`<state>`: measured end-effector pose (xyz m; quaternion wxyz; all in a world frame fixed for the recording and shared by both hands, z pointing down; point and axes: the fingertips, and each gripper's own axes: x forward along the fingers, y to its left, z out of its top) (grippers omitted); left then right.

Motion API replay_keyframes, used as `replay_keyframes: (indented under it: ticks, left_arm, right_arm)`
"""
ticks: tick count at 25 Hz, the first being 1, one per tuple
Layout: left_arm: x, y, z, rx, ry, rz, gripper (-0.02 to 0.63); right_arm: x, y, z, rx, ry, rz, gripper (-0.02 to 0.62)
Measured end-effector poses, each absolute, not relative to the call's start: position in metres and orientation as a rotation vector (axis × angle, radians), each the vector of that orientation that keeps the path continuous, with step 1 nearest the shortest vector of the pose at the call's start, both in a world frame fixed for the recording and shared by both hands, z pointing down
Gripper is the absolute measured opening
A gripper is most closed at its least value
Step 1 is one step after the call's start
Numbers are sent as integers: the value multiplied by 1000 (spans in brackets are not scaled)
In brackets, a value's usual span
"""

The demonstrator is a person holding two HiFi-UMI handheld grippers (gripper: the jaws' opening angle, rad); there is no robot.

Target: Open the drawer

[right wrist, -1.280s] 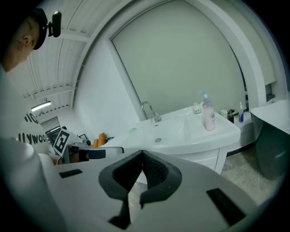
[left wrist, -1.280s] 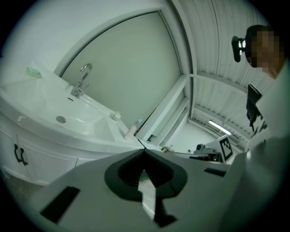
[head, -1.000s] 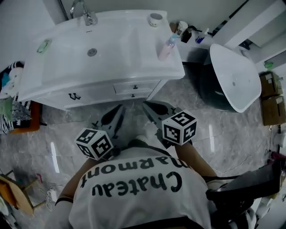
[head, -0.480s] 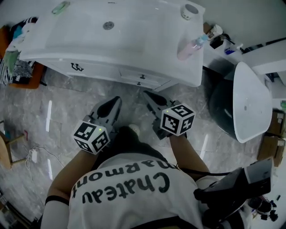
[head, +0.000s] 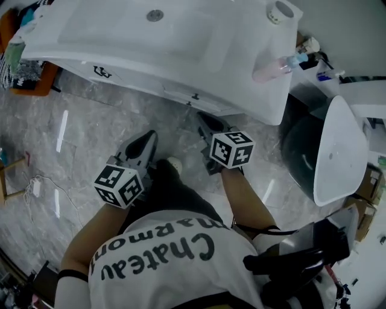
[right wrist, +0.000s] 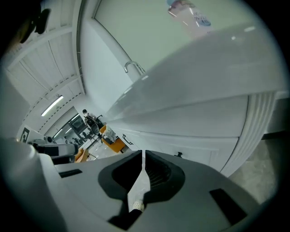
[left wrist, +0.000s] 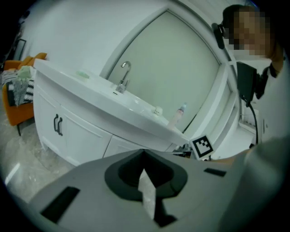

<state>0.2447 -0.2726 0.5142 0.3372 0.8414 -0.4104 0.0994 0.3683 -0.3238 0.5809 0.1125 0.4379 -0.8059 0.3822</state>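
Observation:
The white vanity (head: 120, 66) has a shut drawer with a small dark knob (head: 194, 95) under the sink's right half. My right gripper (head: 202, 118) is shut and holds nothing, its tips just below the drawer front and apart from it. In the right gripper view the knob (right wrist: 180, 154) shows just beyond the closed tips of the right gripper (right wrist: 143, 153). My left gripper (head: 147, 139) hangs lower and to the left over the marble floor, shut and with nothing in it. In the left gripper view the left gripper (left wrist: 144, 152) points at the cabinet, and its body hides most of the drawer.
A pink bottle (head: 274, 65) and a cup (head: 278, 10) stand on the sink's right end. A white basin on a dark stand (head: 335, 151) is at the right. Double cabinet doors with dark handles (left wrist: 57, 124) sit left of the drawer. An orange seat (head: 37, 81) stands at the left.
Both grippers have sunk towards the floor in front of the vanity. The right one has come closer under the drawer front. Both stayed shut.

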Motion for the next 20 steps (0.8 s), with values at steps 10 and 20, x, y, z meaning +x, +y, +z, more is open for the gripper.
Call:
replay_keyframes:
  ticks: [10, 20]
  left_arm:
    - [221, -285, 532, 2127, -1168, 231, 8]
    - [189, -273, 542, 2113, -1220, 294, 8]
  right_arm:
    - [379, -357, 670, 1412, -2154, 1141, 95]
    - [380, -377, 721, 1535, -1972, 1196, 124]
